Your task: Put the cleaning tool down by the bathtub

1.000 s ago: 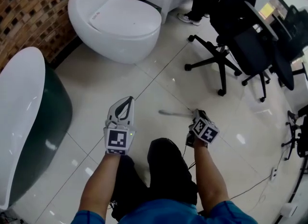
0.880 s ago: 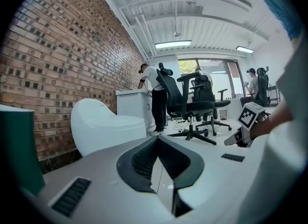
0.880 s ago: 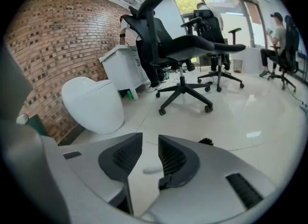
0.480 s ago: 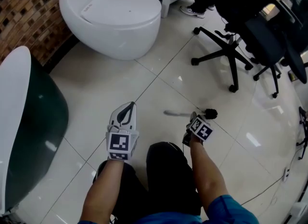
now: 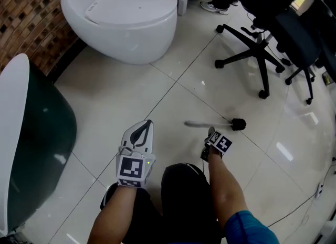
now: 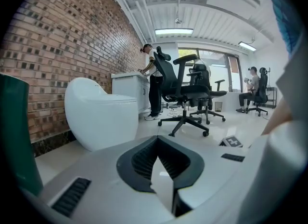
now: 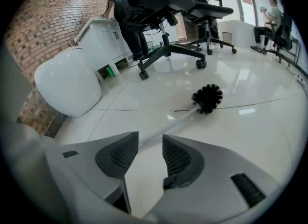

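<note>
The cleaning tool is a toilet brush with a black bristle head [image 5: 239, 124] [image 7: 207, 98] and a pale handle [image 5: 200, 125] [image 7: 175, 120]. It lies flat on the glossy floor tiles. My right gripper [image 5: 210, 133] [image 7: 146, 151] hangs low over the handle's near end. Its jaws have just been opening; the handle runs in between them and neither pad presses on it. My left gripper [image 5: 144, 130] [image 6: 163, 167] hovers to the left, shut and empty. The bathtub [image 5: 23, 133], white-rimmed with a dark green side, stands at the far left.
A white toilet [image 5: 123, 20] [image 6: 98, 112] stands against the brick wall. Office chairs [image 5: 260, 43] [image 7: 159, 6] stand beyond the brush. A person [image 6: 154, 81] stands at a white cabinet. A thin cable [image 5: 294, 203] crosses the floor at right.
Both hands have come down toward the floor, the right further. The right jaws have parted from the handle, and the brush head now shows beyond the gripper, lying on the tiles.
</note>
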Demonstrator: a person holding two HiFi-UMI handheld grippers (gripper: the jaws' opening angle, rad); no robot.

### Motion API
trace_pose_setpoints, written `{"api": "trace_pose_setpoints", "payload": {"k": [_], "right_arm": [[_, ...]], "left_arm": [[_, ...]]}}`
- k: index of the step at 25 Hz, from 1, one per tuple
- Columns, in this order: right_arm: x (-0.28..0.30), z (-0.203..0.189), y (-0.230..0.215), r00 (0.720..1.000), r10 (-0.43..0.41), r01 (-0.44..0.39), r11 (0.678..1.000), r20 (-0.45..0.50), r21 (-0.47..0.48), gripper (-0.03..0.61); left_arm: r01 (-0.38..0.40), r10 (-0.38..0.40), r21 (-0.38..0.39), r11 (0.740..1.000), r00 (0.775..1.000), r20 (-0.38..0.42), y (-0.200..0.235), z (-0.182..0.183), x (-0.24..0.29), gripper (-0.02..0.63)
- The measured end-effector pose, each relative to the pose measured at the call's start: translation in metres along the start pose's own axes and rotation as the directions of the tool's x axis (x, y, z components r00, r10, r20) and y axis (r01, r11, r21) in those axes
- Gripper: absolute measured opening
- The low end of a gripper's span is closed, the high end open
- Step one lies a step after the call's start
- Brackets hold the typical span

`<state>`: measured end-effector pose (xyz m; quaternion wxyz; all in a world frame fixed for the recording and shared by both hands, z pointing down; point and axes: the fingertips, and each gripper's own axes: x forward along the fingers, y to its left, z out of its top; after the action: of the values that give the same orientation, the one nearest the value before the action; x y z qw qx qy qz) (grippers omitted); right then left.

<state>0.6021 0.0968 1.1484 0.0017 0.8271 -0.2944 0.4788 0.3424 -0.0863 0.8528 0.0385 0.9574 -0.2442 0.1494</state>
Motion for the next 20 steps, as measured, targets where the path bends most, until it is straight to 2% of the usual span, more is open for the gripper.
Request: {"api": "trace_pose_setpoints", "payload": {"k": [4, 9, 14, 20], "right_arm": [[0.019, -0.008, 0.006, 1.0, 0.02, -0.02, 1.0, -0.021, 0.002, 0.19], [0.038, -0.008, 0.011, 0.999, 0.015, -0.017, 0.999, -0.042, -0.044, 0.192], [0.054, -0.009, 0.005, 0.999, 0.003, -0.004, 1.0, -0.048, -0.007, 0.19], [0.075, 0.001, -0.004, 1.0, -0.018, 0.019, 0.997, -0.019, 0.081, 0.19]], "left_arm": [[0.016, -0.016, 0.007, 1.0, 1.0, -0.008, -0.003, -0.005, -0.003, -0.002], [0.009, -0.009, 0.001, 1.0, 0.999, -0.044, 0.003, -0.015, -0.004, -0.002], [0.005, -0.006, -0.011, 1.0, 0.999, -0.043, 0.01, -0.014, -0.01, -0.002], [-0.039, 0.047, 0.084, 0.996, 0.994, -0.098, 0.03, -0.026, -0.027, -0.002]]}}
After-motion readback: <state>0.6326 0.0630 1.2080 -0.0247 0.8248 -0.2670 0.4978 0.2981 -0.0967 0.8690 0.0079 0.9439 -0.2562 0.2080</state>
